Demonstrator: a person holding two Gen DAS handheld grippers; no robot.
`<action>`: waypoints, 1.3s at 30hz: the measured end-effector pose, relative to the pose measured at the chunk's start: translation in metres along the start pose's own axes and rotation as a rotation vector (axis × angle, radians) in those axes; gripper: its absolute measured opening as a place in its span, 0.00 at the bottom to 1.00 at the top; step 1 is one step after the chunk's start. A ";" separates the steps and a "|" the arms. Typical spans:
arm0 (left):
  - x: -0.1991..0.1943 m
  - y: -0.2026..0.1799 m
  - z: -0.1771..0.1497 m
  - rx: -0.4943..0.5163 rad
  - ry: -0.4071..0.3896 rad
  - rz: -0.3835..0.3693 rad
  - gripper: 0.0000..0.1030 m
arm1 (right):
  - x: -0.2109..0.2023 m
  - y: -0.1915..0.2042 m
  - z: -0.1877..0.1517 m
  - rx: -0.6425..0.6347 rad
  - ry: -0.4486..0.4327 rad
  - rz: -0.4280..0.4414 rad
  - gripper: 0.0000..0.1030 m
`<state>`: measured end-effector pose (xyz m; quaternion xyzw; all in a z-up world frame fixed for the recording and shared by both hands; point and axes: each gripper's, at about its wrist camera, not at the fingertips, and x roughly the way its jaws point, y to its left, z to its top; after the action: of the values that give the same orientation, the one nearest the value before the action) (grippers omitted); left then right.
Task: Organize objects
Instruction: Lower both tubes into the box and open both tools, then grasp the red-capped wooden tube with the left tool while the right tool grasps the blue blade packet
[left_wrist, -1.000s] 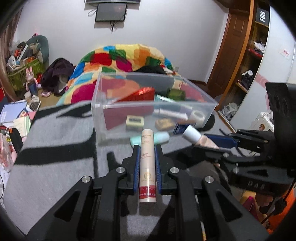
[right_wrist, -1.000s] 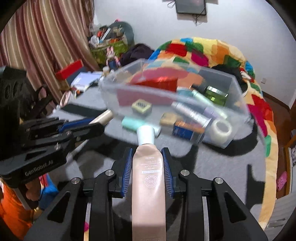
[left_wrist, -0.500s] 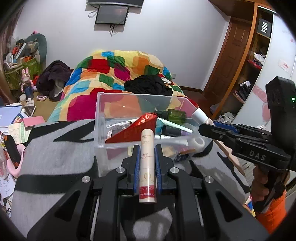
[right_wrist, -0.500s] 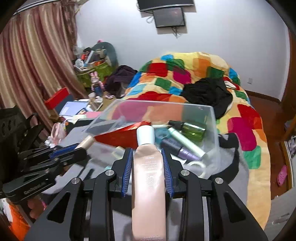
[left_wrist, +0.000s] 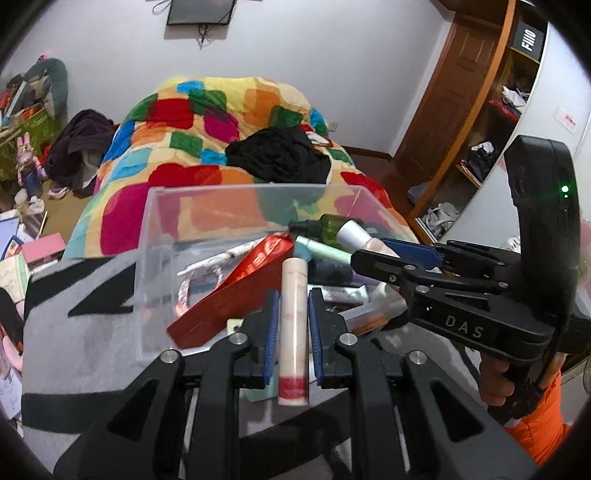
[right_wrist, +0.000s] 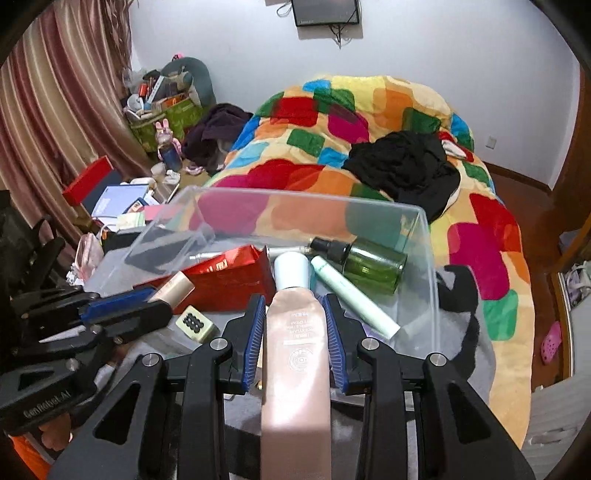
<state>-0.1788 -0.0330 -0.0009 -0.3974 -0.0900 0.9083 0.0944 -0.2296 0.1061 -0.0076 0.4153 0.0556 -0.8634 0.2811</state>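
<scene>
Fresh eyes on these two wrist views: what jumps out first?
Each gripper is clamped on a tube: the left gripper holds a slim cream tube, the right gripper a pink tube. Both hover at the clear bin, crowded with a red box and green bottle. A patchwork quilt fills the background.

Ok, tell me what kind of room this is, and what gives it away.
Almost certainly a lived-in bedroom. A bed under a colourful patchwork quilt fills the middle, an open wardrobe with clothes on its shelves stands beside a wooden door, and striped curtains hang at one side.
</scene>
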 end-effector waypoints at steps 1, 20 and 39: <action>-0.003 -0.002 0.001 0.007 -0.014 0.004 0.14 | -0.003 0.000 0.000 0.000 -0.008 0.007 0.28; -0.028 0.005 -0.038 0.022 -0.007 0.050 0.44 | -0.074 0.007 -0.034 -0.063 -0.148 0.039 0.41; 0.025 0.012 -0.072 0.057 0.223 0.139 0.90 | 0.008 -0.001 -0.070 0.060 0.042 -0.054 0.65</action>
<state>-0.1434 -0.0320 -0.0697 -0.4985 -0.0251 0.8650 0.0518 -0.1861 0.1265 -0.0595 0.4399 0.0468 -0.8630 0.2439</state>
